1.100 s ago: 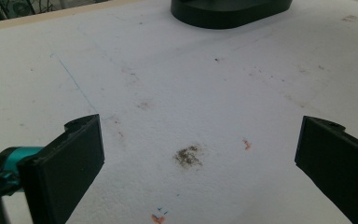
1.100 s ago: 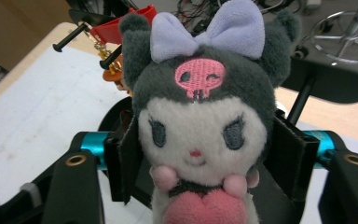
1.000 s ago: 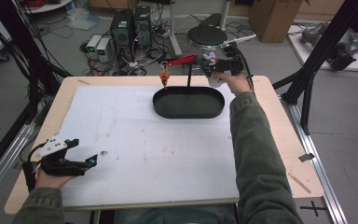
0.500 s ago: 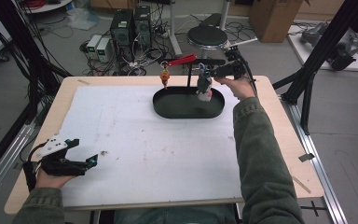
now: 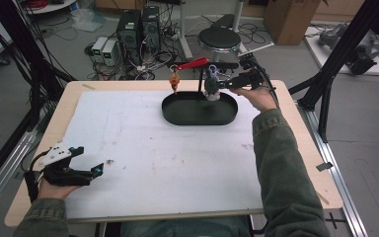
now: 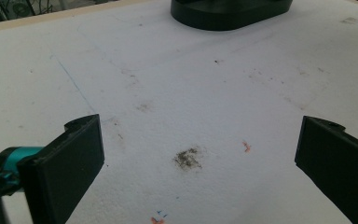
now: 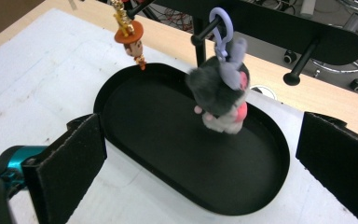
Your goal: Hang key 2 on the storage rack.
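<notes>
Plush keychain (image 7: pixel 221 91) on the rack, right gripper (image 7: pixel 200 154) wide open and clear of it.

The grey plush toy hangs by its lilac clip (image 7: pixel 220 28) from a peg of the black stand (image 5: pixel 201 81), dangling just over the black oval tray (image 7: pixel 261 186) at the far side of the table (image 5: pixel 296 163). The right gripper's jaws have just been opening; they stand spread on either side with nothing between the pads, the plush beyond them and untouched. On the neighbouring peg hangs a small orange-hatted figure charm (image 7: pixel 129 35), above the tray's rim. Down at the near left corner, the left gripper (image 5: pixel 74 170) rests on the white mat (image 6: pixel 191 93), jaws open and gripping nothing, well apart from the tray.
</notes>
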Available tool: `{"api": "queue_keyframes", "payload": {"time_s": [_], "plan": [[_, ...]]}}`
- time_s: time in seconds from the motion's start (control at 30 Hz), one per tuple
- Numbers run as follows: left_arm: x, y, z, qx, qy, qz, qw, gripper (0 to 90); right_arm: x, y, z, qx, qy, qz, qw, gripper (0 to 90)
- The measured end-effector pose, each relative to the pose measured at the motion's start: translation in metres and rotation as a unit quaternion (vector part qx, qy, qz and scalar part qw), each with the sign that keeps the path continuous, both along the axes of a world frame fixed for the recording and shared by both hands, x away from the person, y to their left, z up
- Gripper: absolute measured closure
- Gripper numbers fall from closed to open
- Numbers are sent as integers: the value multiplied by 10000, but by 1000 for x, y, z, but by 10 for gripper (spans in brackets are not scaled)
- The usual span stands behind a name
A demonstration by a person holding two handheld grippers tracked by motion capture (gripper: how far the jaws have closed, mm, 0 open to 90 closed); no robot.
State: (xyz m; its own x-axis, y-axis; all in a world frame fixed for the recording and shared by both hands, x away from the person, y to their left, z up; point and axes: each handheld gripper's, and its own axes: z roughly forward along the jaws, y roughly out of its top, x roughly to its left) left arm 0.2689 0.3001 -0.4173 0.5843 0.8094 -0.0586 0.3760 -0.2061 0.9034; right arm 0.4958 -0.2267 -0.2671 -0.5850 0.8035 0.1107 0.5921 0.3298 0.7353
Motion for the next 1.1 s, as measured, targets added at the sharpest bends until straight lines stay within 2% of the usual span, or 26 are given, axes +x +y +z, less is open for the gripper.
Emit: {"api": "queue_keyframes", "payload": {"time_s": [0.1, 0.17, 0.3, 0.4, 0.47, 0.5, 0.57, 0.67, 1.1], "plan": [[0, 0, 0, -7, -1, 4, 10000, 17, -7, 0, 3, -45, -84, -2, 10000, 5], [0, 0, 0, -12, -4, 0, 10000, 17, -12, -2, 2, 65, -168, 8, 9998, 5], [0, 0, 0, -13, -6, 0, 10000, 17, -18, -8, -6, -25, -154, 17, 9999, 5], [0, 0, 0, -15, 0, 0, 10000, 17, -24, -13, -13, 37, -144, -23, 9999, 5], [1, 0, 0, -8, -2, -1, 10000, 17, -27, -14, -17, -83, -78, 7, 9999, 6], [1, 0, 0, -18, 1, 4, 10000, 17, -29, -15, -19, -82, -172, 34, 9998, 5], [1, 0, 0, -22, -1, 6, 10000, 17, -32, -16, -22, -26, -189, 28, 9998, 5], [1, 0, 0, -20, -4, 3, 10000, 17, -36, -18, -28, -103, -206, 45, 9997, 5], [3, 1, -1, -20, 2, 11, 10000, 17, -58, -32, -49, 122, -274, 24, 9995, 5]]}}
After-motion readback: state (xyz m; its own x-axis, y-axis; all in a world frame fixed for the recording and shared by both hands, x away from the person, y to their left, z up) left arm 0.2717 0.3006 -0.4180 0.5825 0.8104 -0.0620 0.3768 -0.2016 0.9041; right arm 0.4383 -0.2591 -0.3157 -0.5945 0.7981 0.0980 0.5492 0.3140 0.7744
